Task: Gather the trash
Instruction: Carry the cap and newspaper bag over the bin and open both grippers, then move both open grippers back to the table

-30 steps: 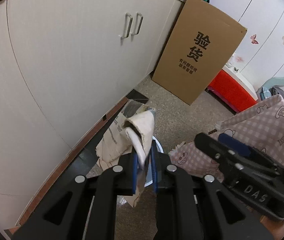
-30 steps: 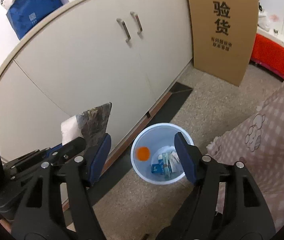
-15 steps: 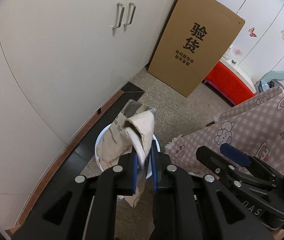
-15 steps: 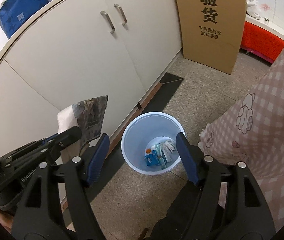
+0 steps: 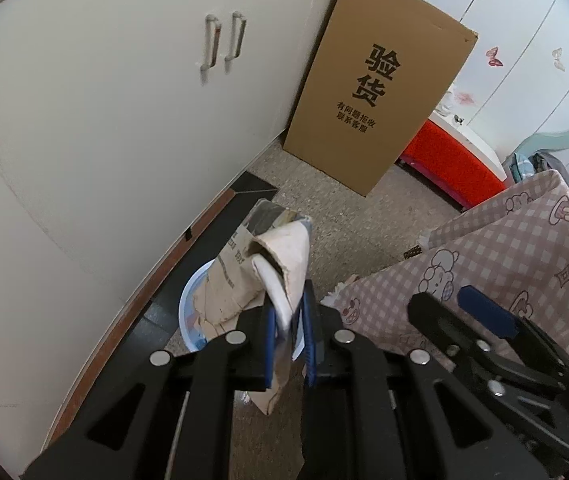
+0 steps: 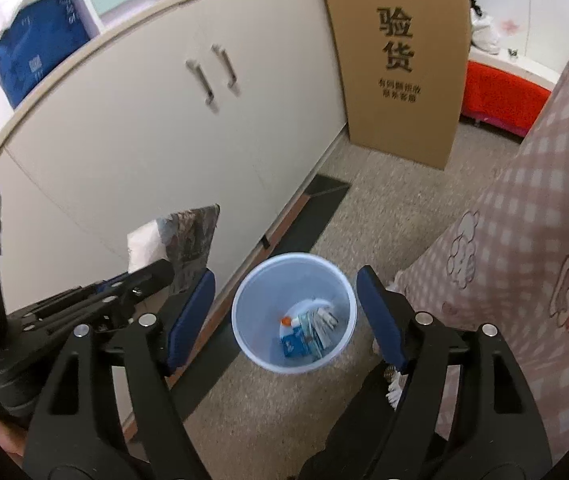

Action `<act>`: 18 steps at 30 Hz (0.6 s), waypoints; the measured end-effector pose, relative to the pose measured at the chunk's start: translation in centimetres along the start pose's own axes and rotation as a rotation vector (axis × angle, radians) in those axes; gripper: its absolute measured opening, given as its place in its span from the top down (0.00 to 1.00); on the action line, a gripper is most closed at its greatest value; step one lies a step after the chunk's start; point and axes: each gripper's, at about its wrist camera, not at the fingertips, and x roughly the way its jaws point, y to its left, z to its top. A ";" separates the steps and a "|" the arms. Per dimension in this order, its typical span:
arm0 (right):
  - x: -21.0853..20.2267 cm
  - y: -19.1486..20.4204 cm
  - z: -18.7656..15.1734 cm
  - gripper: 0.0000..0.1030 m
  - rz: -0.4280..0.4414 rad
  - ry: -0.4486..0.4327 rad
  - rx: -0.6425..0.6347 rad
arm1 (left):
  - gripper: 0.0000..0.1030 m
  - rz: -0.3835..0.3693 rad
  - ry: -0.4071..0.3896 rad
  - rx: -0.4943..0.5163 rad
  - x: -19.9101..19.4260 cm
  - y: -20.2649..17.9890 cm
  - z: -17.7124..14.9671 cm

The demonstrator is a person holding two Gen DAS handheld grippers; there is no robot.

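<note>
A crumpled scrap of printed paper and cardboard (image 5: 272, 264) sticks up from my left gripper (image 5: 288, 320), which is shut on it. Behind the paper, the rim of a pale blue bin (image 5: 190, 312) shows on the floor. In the right wrist view the bin (image 6: 244, 332) stands below my right gripper (image 6: 284, 282). Its jaws are opening, with nothing between them. A blue carton (image 6: 294, 342), wrappers and an orange cap lie inside the bin. To the bin's left, the left gripper (image 6: 156, 274) holds the paper (image 6: 190, 236) above the floor.
White cabinet doors (image 6: 172, 128) run along the left, close to the bin. A tall cardboard box (image 6: 400, 60) leans at the cabinet's end. A pink checked cloth (image 6: 524, 240) hangs on the right, with a red object (image 5: 448, 164) beyond it. The floor is speckled grey.
The left gripper has shifted with the paper, so the bin's rim now shows behind it. The right gripper's fingers stand slightly wider apart, and the bin stays below them.
</note>
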 end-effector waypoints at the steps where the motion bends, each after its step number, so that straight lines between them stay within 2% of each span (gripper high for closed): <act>1: -0.3 -0.1 0.2 0.29 -0.002 -0.016 0.004 | 0.89 -0.001 -0.001 0.005 0.1 -0.2 0.3; 7: -2.1 -1.1 1.3 0.26 -0.008 -0.093 0.031 | 0.85 0.004 -0.030 0.018 0.5 -1.4 2.5; 9: -2.3 -1.4 1.4 0.26 -0.007 -0.099 0.043 | 0.70 0.014 -0.046 0.013 0.5 -1.7 3.1; 10: -2.4 -1.6 1.4 0.26 -0.004 -0.098 0.048 | 0.46 0.019 -0.053 0.010 0.5 -1.7 3.2; 11: -2.5 -1.7 1.4 0.26 -0.002 -0.096 0.052 | 0.28 0.024 -0.067 0.003 0.4 -1.7 3.4; 13: -2.5 -1.9 1.3 0.26 -0.001 -0.093 0.053 | 0.27 0.043 -0.088 0.000 0.1 -1.7 3.5; 18: -3.1 -1.7 1.3 0.25 0.004 -0.086 0.051 | 0.27 0.061 -0.079 -0.009 -0.5 -1.4 2.7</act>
